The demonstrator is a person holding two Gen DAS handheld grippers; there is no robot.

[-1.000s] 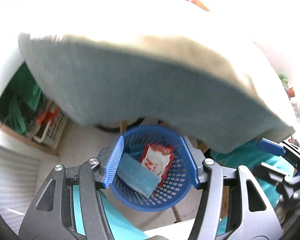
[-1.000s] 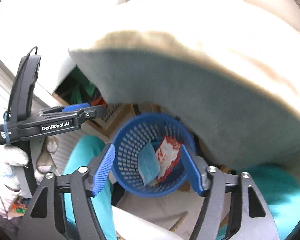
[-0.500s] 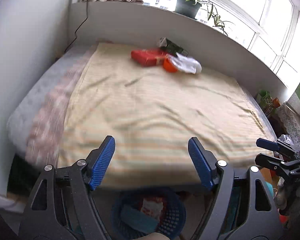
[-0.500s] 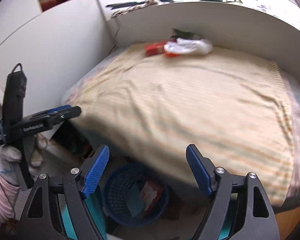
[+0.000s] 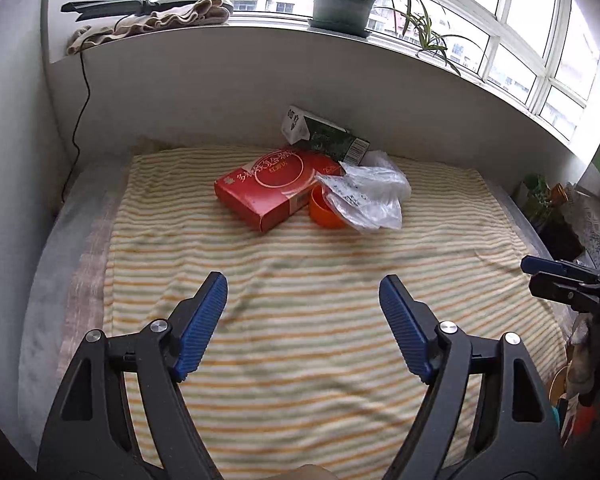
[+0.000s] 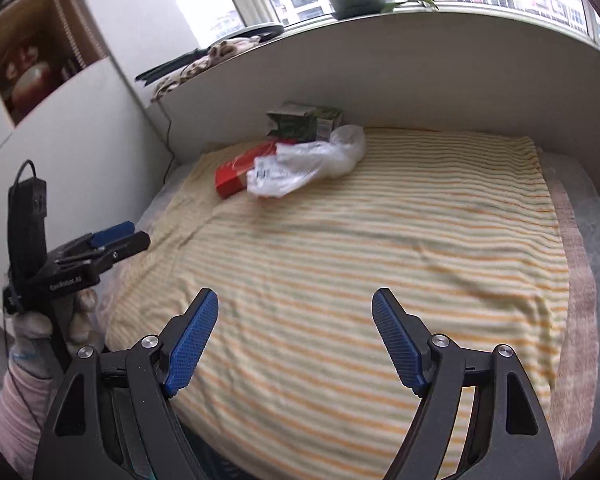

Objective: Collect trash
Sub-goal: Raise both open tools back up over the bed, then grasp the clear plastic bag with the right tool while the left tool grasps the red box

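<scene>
The remaining trash is lying clustered at the far end of the bed: a red cardboard box point(image 5: 274, 188), a crumpled clear plastic bag point(image 5: 366, 196) draped over an orange round cup point(image 5: 326, 210), and a dark green carton point(image 5: 326, 136) against the wall. A second ago both cameras were looking down at a blue basket; now both are facing the striped yellow blanket point(image 5: 320, 320). The left gripper point(image 5: 303, 324) and right gripper point(image 6: 296, 340) are hovering with jaws wide and empty, suggesting another pickup is beginning.

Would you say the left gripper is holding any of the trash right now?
No, the left gripper is open and empty above the striped blanket.
</scene>
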